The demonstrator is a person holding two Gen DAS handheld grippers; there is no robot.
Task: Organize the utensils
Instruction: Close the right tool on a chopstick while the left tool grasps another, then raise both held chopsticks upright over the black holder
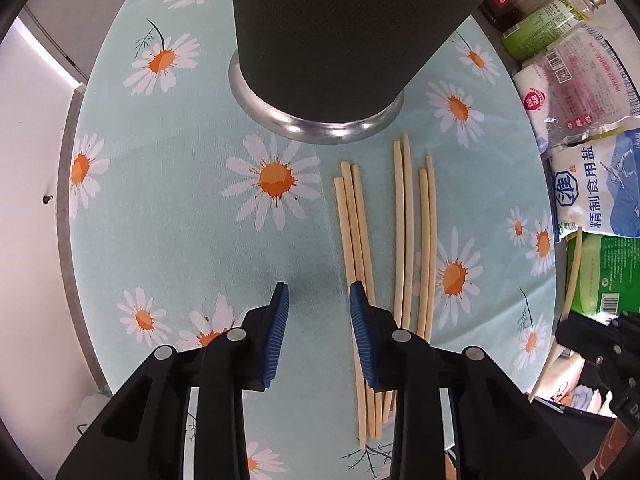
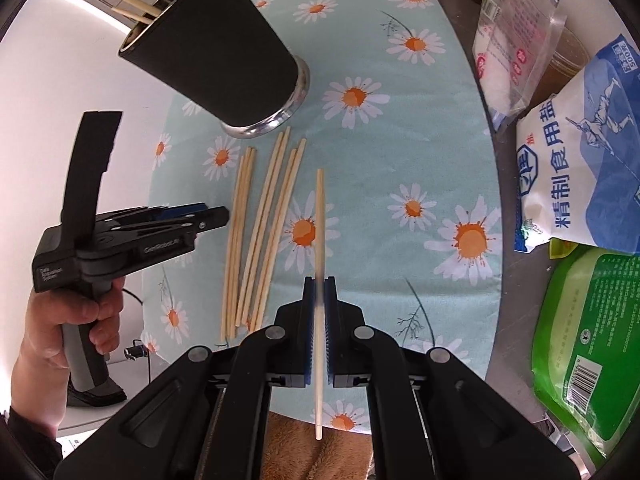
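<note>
My right claw (image 2: pixel 319 300) is clamped on one chopstick (image 2: pixel 319 216), its blue pads pressed against it from both sides; the stick runs forward over the daisy-print cloth (image 2: pixel 400 152) and back past the worktop's edge. My left claw (image 1: pixel 319 300) points straight down at the cloth with its jaws partly apart and nothing between them; its right pad sits just over the nearest sticks.

On the cloth lie seven loose chopsticks (image 2: pixel 260 232): a bundle of three (image 1: pixel 354 236) nearest my left claw, then a pair (image 1: pixel 403 232), then another pair (image 1: pixel 427 248), all roughly parallel with their far tips pointing at the cup.

One black cup (image 2: pixel 212 48) with a metal base stands just beyond those tips, and two chopstick ends (image 2: pixel 134 6) stick out over its rim.

Along the right of the worktop are a white-and-blue salt bag (image 2: pixel 580 172), a clear bag of white granules (image 2: pixel 508 44), a green packet (image 2: pixel 588 344) and, in the left view, two bottles (image 1: pixel 540 16).
</note>
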